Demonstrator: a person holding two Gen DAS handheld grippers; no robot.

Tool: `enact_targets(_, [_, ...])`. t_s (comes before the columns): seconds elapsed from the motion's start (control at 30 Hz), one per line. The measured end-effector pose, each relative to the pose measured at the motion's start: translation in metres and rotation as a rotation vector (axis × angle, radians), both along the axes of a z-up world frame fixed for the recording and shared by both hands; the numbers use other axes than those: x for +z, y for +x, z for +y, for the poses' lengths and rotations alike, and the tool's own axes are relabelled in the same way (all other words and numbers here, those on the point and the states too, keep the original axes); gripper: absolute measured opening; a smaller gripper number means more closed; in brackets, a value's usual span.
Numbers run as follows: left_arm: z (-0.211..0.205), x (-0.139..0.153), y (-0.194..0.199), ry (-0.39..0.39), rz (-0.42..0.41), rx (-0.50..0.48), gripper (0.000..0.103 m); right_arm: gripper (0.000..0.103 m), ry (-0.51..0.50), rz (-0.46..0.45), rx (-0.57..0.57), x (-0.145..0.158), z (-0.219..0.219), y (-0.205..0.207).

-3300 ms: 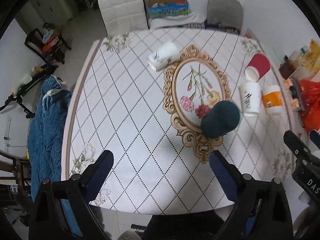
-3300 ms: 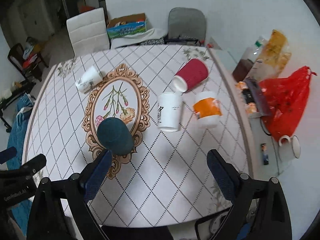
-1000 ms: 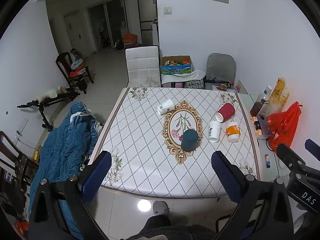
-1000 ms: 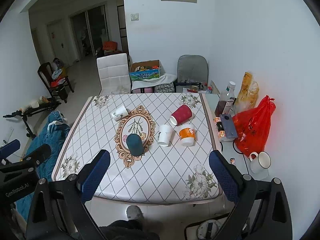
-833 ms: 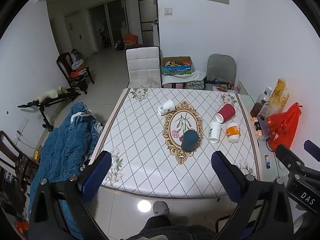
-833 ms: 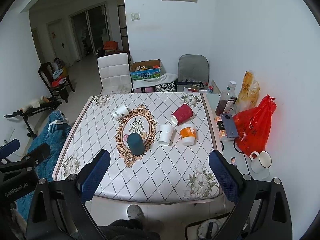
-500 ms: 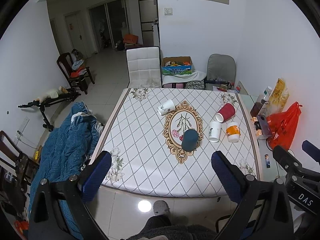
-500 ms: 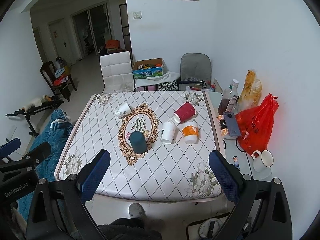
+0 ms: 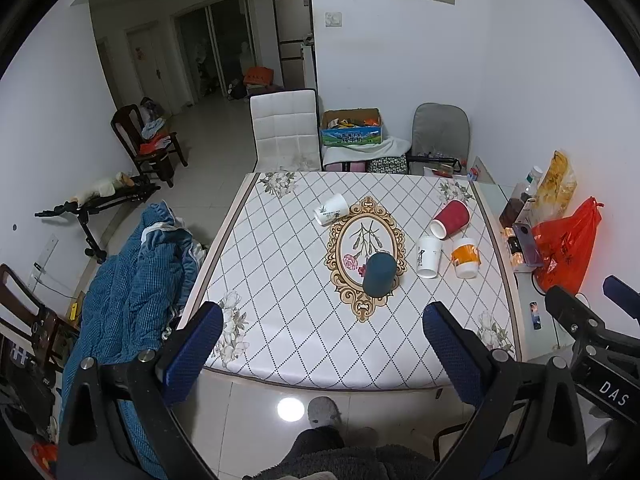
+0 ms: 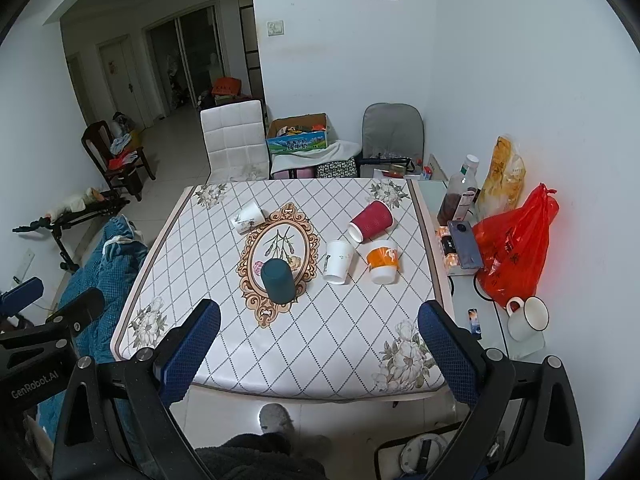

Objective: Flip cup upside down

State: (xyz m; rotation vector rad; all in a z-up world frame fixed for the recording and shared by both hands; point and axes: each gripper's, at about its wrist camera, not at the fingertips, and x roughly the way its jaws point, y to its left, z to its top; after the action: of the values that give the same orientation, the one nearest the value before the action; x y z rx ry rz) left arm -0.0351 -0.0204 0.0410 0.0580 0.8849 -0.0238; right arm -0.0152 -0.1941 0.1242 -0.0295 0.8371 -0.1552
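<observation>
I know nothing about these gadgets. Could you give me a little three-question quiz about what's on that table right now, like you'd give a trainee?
1. True or false: the teal cup stands mouth-down on the gold oval.
2. How many cups on the table lie on their sides?
3. Which best describes the left gripper and right gripper? A) both open, holding nothing B) one shut on a cup C) both shut

Key:
1. True.
2. Two: the red cup and a white cup at the oval's far left.
3. A. Both hang back from the table's near edge, jaws wide apart.
</observation>
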Motion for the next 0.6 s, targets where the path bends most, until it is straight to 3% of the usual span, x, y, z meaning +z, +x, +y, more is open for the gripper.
enact_targets(0.6, [0.0005, -0.0001, -0.0010, 0.000, 0.002, 0.001, 0.102, 0.101, 0.004, 0.007, 0.003, -0.0030, 0.0013, -0.0024])
